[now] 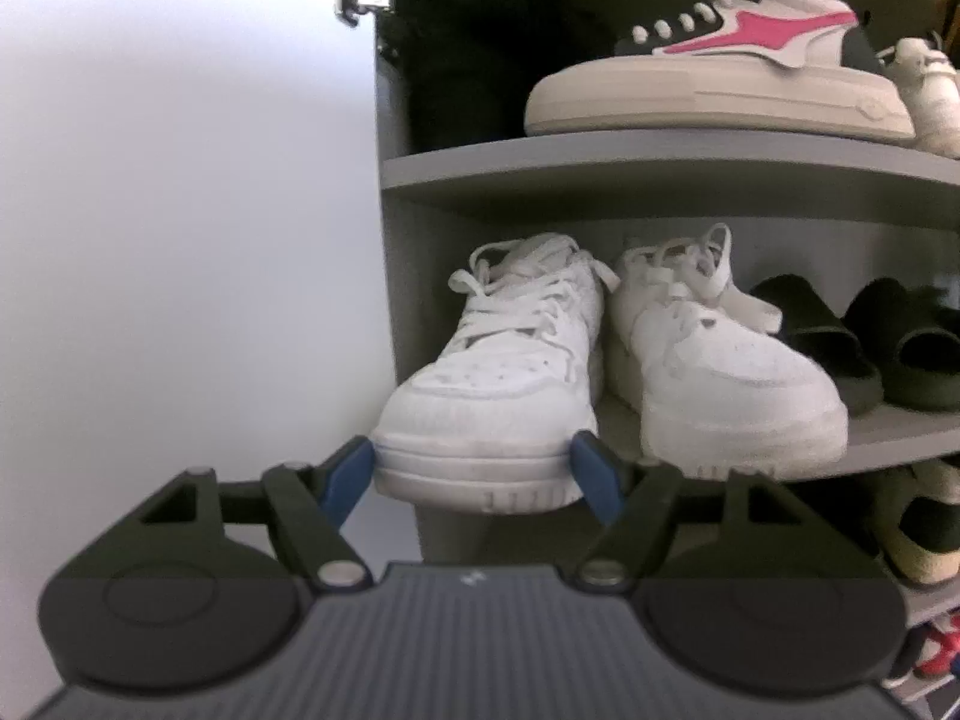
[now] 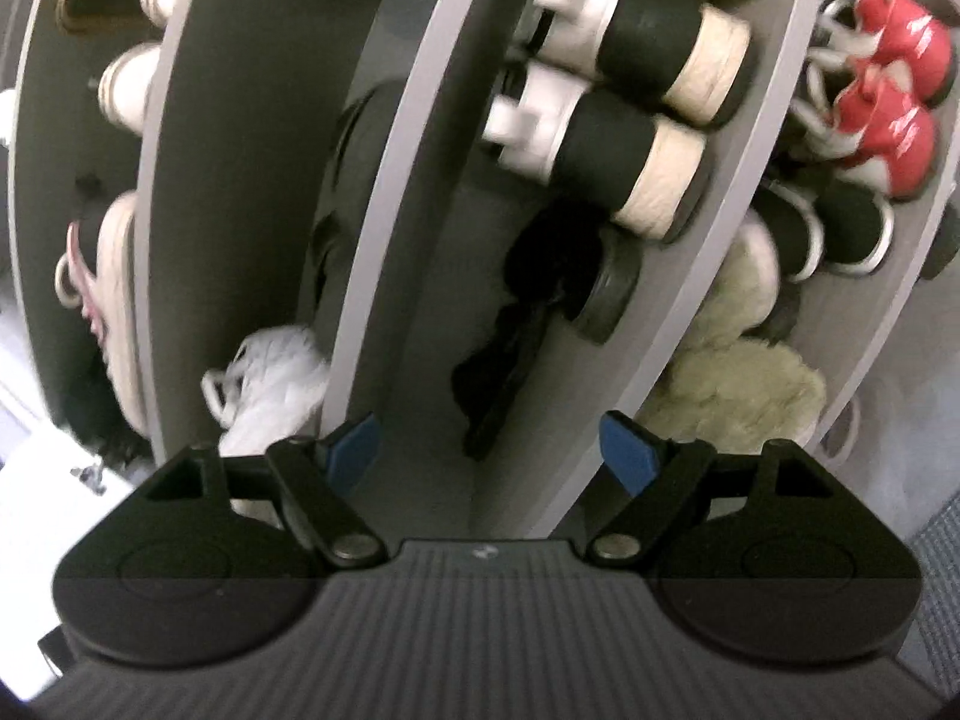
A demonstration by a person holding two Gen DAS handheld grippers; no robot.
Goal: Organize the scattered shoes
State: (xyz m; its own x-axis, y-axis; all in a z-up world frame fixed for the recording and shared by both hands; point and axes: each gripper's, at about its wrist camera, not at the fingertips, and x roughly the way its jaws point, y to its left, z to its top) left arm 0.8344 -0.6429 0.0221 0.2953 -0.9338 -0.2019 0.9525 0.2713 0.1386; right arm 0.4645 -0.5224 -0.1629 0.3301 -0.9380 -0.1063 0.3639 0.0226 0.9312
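Left wrist view: my left gripper (image 1: 474, 474) clamps the toe of a white sneaker (image 1: 498, 378) on the shelf (image 1: 660, 162), touching its mate (image 1: 726, 372). My right gripper (image 2: 492, 450) gapes wide, holding nothing, facing the rack (image 2: 384, 240).

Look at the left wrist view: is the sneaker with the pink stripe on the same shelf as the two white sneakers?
No, the pink-striped sneaker sits on the shelf above the white sneakers.

The grey shelf (image 1: 660, 165) carries a pink-striped sneaker (image 1: 720, 66); below stand white sneakers (image 1: 498, 360) beside black slides (image 1: 840, 342).
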